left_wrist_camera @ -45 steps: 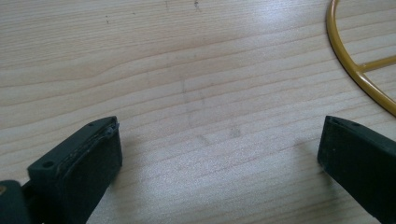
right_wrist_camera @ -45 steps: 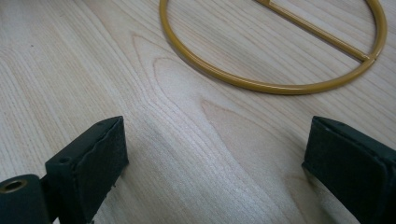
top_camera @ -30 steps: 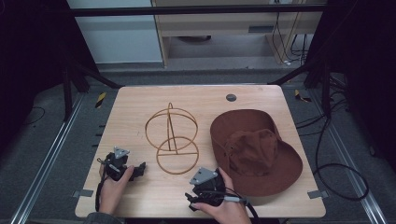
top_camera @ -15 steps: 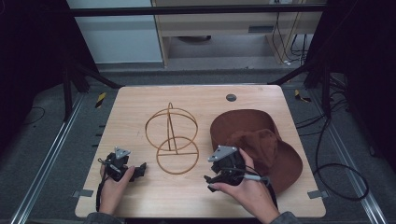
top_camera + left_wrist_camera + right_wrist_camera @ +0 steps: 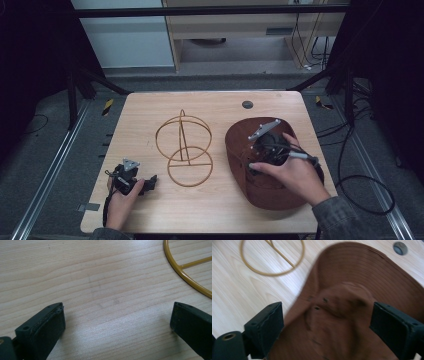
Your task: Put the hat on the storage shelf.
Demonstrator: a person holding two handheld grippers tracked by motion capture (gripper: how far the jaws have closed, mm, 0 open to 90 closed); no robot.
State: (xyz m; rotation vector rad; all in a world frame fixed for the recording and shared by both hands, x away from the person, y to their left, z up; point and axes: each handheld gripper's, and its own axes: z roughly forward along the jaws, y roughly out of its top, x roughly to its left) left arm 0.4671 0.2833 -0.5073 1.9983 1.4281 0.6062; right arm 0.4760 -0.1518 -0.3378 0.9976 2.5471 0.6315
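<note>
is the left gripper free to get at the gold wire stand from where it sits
Probably yes. The left gripper rests open on the table, and bare wood lies between it and the gold wire stand. The right gripper is over the brown hat, out of the way.

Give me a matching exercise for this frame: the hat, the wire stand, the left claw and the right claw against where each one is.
Things:
1. hat
2. wire stand
3. left claw
4. right claw

Places:
A. open, low over bare wood at the table's near left
B. middle of the table
C. open, above the hat's crown
D. right side of the table

Pairs: 1-D, 2-B, 3-A, 4-C
</note>
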